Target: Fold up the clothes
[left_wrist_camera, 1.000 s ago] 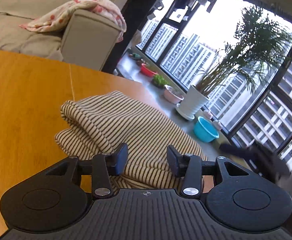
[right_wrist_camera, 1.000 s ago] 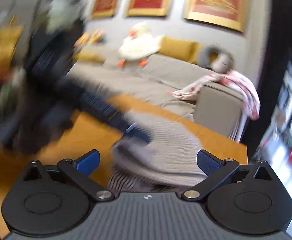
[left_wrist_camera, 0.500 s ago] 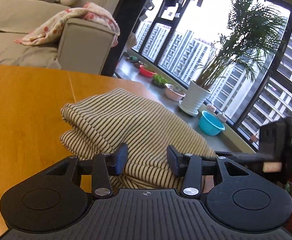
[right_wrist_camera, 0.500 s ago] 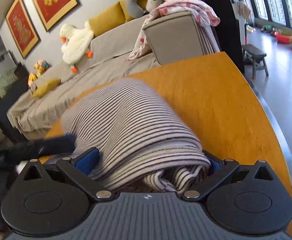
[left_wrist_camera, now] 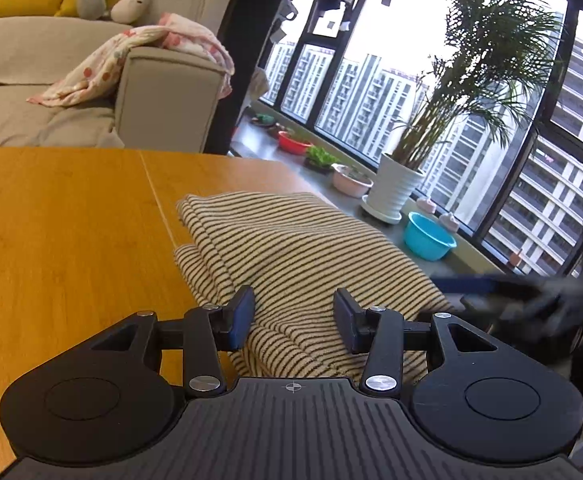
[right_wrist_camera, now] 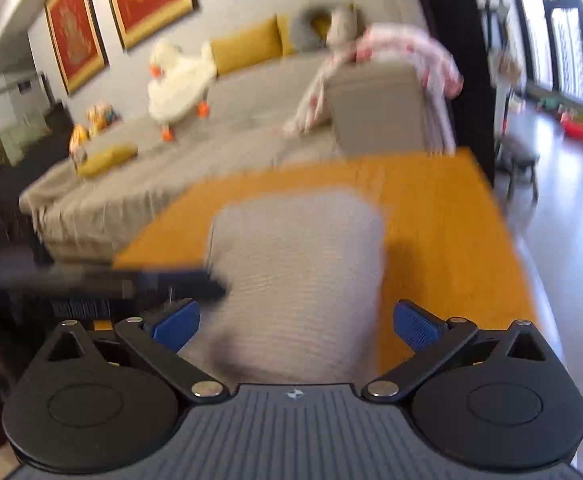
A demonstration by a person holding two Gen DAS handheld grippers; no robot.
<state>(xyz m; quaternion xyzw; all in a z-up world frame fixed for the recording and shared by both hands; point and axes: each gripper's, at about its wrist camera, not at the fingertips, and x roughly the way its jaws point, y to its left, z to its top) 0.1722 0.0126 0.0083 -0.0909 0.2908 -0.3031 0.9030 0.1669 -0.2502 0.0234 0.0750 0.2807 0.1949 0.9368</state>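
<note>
Folded striped cloth on the wooden table, near its window-side edge.

My left gripper sits low over the cloth's near end, jaws part-way apart with fabric between them; whether the pads press it I cannot tell. My right gripper has its jaws spread wide to either side of the blurred cloth, blue pads clear of it. Beyond the table stand a grey sofa and a potted palm.

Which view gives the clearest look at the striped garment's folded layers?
The left wrist view: the striped garment is sharp there, its stacked folded edges visible on the wooden table. The right wrist view shows it only as a motion-blurred pale mass, its stripes barely readable.
</note>
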